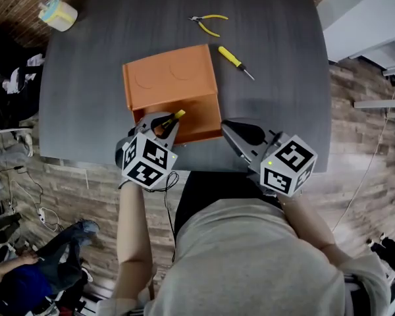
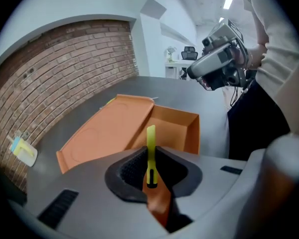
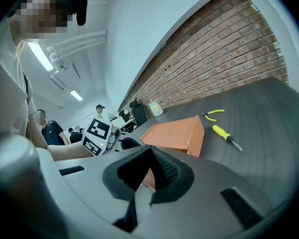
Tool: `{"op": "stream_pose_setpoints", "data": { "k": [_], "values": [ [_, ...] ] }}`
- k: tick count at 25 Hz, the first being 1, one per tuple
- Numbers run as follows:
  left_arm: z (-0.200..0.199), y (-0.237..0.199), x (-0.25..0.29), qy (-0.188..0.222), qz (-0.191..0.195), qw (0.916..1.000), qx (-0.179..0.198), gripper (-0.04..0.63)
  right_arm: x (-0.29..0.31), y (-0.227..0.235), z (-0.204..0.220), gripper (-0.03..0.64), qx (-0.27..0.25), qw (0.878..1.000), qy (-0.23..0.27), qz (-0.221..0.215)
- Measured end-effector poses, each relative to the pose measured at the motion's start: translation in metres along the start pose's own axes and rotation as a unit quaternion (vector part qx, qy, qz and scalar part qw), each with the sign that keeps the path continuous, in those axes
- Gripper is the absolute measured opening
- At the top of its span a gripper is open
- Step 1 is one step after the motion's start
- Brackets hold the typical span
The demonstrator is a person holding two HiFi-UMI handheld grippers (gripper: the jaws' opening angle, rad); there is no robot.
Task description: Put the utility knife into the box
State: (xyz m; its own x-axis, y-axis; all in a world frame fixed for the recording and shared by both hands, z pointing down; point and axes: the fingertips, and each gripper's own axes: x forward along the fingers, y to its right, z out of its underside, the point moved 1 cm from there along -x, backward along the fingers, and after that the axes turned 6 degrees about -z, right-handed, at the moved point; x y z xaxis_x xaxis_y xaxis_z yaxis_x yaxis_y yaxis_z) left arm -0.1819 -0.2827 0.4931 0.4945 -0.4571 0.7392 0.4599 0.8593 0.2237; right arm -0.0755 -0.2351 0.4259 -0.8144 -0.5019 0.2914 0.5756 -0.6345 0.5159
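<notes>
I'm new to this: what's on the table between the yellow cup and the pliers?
Nothing: the head view shows bare tabletop between the cup and the pliers.

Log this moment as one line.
left gripper: shut on utility knife, over open box | right gripper: shut, empty

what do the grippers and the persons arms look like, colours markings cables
The left gripper and right gripper both have smooth grey bodies and black ribbed pads. Each carries a white cube with black square markers and a small green light. A thin dark cable hangs below the left one. The person wears a light grey short-sleeved top, and the forearms are bare.
</notes>
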Motion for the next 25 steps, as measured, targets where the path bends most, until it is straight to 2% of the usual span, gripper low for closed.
{"op": "stream_pose_setpoints", "data": {
  "k": [3, 8, 19, 25],
  "values": [
    [0.012, 0.006, 0.015, -0.041, 0.021, 0.9985, 0.028, 0.064, 0.001, 0.002, 0.003, 0.006, 0.004, 1.0, -0.003, 0.001],
    [0.026, 0.016, 0.032, -0.107, 0.046, 0.9894, 0.087, 0.064, 0.002, 0.003, 0.004, 0.008, 0.008, 1.0, -0.006, 0.001],
    [0.029, 0.024, 0.046, -0.13, 0.085, 0.982, 0.108, 0.065, -0.004, 0.007, 0.003, 0.006, 0.012, 1.0, -0.004, 0.007],
    [0.03, 0.024, 0.049, -0.13, 0.088, 0.9822, 0.102, 0.066, -0.004, 0.008, 0.002, 0.006, 0.01, 1.0, -0.004, 0.008]
  ]
}}
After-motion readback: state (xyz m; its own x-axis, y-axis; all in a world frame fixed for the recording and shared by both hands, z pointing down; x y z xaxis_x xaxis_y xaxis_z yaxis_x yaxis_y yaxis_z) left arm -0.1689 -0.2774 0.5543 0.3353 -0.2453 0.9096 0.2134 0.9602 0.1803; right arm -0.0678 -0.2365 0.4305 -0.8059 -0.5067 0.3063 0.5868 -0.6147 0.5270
